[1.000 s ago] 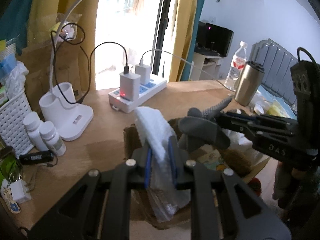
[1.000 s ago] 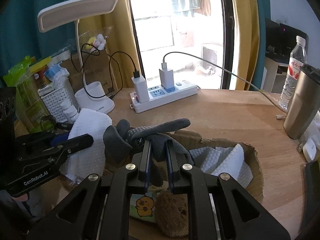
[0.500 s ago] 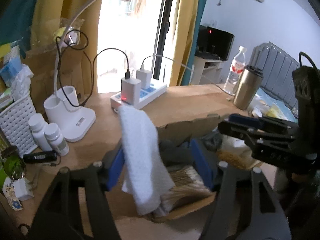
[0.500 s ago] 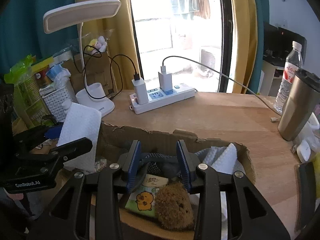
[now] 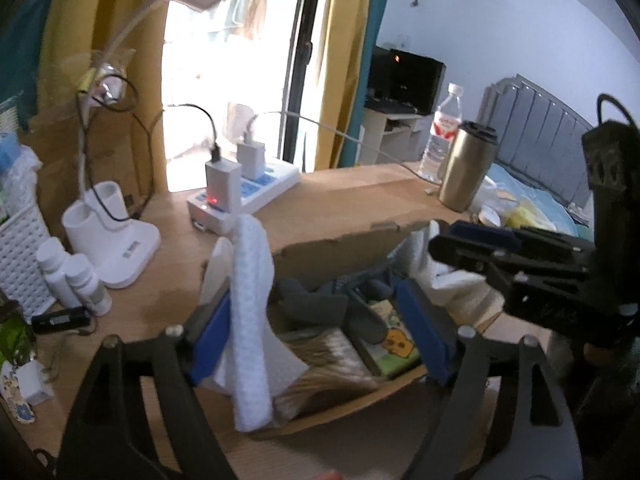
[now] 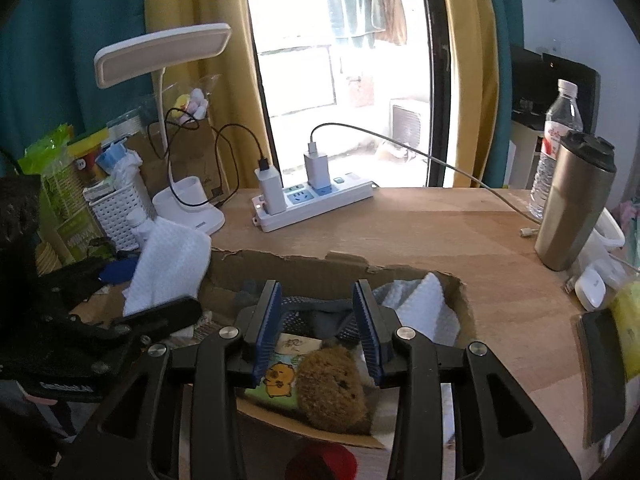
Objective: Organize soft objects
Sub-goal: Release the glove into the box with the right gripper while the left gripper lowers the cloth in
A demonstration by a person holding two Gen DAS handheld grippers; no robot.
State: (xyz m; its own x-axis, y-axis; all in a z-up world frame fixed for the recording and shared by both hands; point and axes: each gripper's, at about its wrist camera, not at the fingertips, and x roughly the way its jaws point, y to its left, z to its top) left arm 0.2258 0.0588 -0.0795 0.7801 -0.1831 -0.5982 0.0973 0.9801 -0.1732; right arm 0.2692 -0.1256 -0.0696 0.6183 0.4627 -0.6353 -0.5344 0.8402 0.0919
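Observation:
A torn cardboard box (image 6: 304,272) lies on the wooden desk and holds soft items. My right gripper (image 6: 316,296) hovers over it, open, with nothing between the pads. A grey glove (image 6: 320,314) lies in the box just beyond them. A brown plush (image 6: 328,388), a cartoon-printed pack (image 6: 280,376) and a white-grey cloth (image 6: 420,304) lie in the box too. My left gripper (image 5: 316,300) is at the box's left end (image 5: 340,252), its jaws opening wide. A white cloth (image 5: 250,320) hangs loose over the left finger, unpinched, its lower part trailing into the box.
A white power strip (image 6: 312,204) with two chargers lies behind the box. A steel tumbler (image 6: 576,208) and water bottle (image 6: 560,132) stand at the right. A desk lamp base (image 6: 188,208), white basket (image 6: 116,212) and small bottles (image 5: 76,280) crowd the left.
Both grippers opened. The grey glove dropped from the right gripper into the box. The left jaws let go of the white cloth, which now hangs on one finger. Both hands drew back slightly.

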